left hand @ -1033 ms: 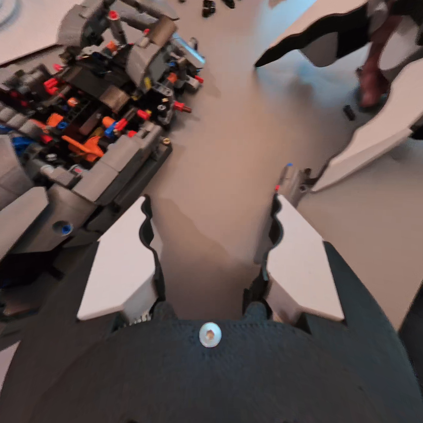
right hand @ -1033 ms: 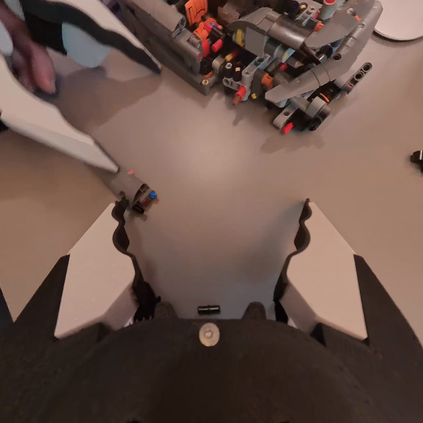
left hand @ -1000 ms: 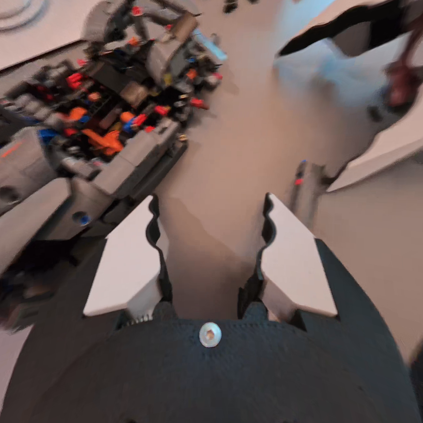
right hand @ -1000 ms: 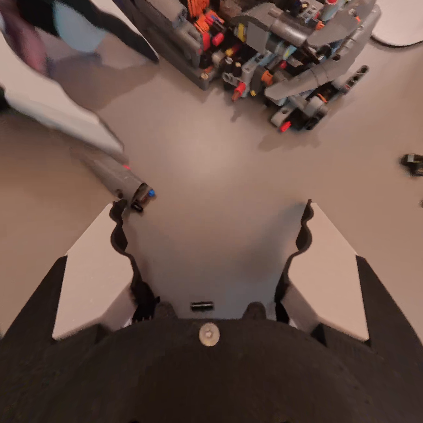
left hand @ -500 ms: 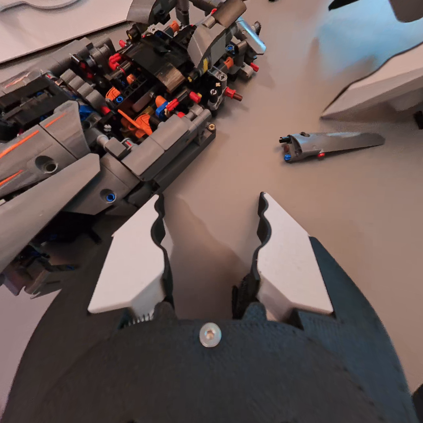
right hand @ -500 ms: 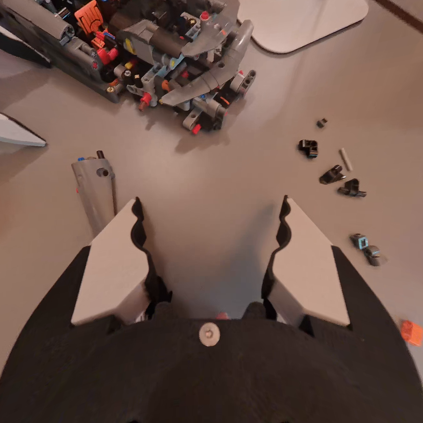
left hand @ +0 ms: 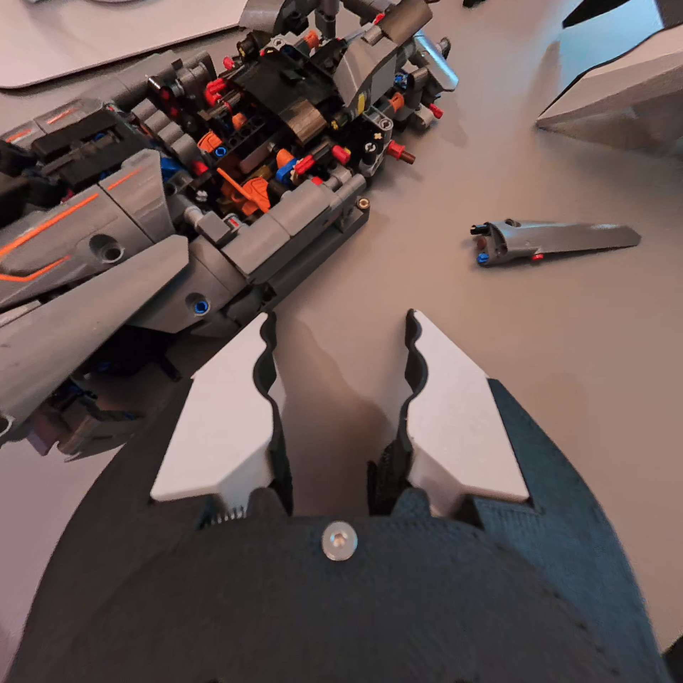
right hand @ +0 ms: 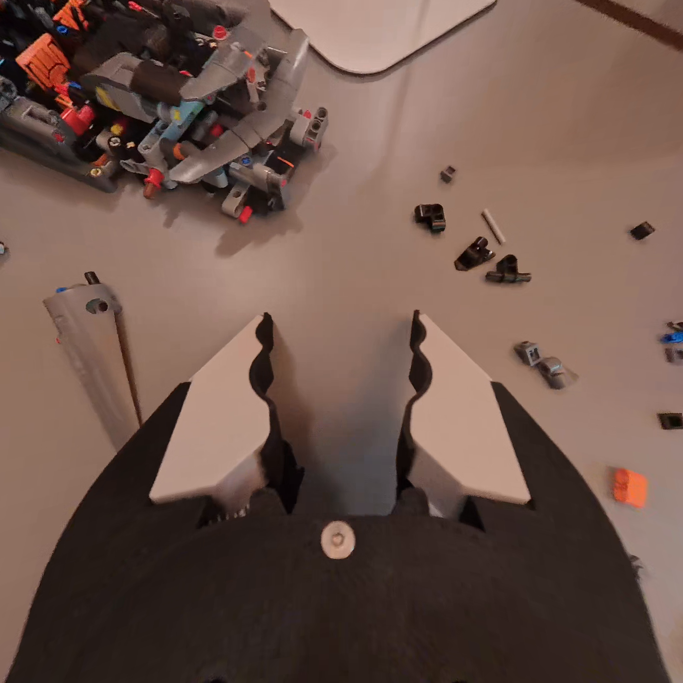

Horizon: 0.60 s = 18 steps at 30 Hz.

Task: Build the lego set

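A: Although the big grey model [left hand: 177, 207] looks well advanced, with side panels on and orange stripes showing, its middle lies open, with red, blue and orange pins bare. It sits on the bench [left hand: 480, 369] to the left of the left tongs [left hand: 338, 321], its near edge just beside the left finger.

B: And the long grey wing piece [left hand: 554, 242]?

A: It lies loose on the bench, well apart from the model and ahead of the left tongs to the right. In the right wrist view it runs alongside the right tongs [right hand: 340, 321], partly hidden under them. It appears to be a finished sub-assembly not yet joined on.

B: Anything else left?

A: Plenty, probably. Small black connectors [right hand: 476, 251], a pale axle [right hand: 493, 226], small grey parts [right hand: 543, 364] and an orange brick [right hand: 630, 488] lie scattered to the right, unused.

B: Are either tongs carrying something?

A: No. Both stand apart with only bare bench between their fingers.
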{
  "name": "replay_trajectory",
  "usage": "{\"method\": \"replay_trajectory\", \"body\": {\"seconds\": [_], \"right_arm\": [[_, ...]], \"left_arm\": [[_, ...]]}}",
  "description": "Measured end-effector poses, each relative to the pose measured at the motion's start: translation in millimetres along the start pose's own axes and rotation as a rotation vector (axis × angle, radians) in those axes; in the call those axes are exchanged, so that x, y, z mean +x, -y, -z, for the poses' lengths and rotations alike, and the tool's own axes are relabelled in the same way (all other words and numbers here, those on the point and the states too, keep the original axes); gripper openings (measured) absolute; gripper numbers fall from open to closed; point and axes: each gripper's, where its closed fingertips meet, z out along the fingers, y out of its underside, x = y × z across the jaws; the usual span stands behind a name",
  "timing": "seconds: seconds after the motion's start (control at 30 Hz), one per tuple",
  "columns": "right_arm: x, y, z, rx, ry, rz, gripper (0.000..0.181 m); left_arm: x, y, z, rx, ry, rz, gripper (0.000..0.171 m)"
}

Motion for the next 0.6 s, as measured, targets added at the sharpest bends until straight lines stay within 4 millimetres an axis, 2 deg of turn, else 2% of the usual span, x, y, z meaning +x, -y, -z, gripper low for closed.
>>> {"method": "replay_trajectory", "body": {"seconds": [0.13, 0.27, 0.3, 0.37, 0.5, 0.6], "right_arm": [[4, 0, -4, -0.019, 0.035, -0.025, 0.084], [13, -2, -8, -0.043, -0.008, -0.061, 0.122], [11, -3, -10, -0.054, 0.003, -0.063, 0.129], [4, -7, -12, -0.086, 0.033, -0.037, 0.155], [-2, -8, -11, -0.086, 0.047, -0.017, 0.155], [-2, -8, -11, -0.089, 0.049, -0.022, 0.155]], "left_arm": [[-2, -1, 1, 0.005, -0.002, -0.014, 0.068], [-5, -2, 2, -0.012, 0.038, 0.057, 0.070], [-3, -2, 2, -0.017, 0.036, 0.056, 0.074], [-1, -1, 1, -0.026, 0.050, 0.060, 0.079], [8, 1, -1, -0.049, 0.027, 0.093, 0.095], [17, 4, 1, -0.047, -0.030, 0.129, 0.097]]}}
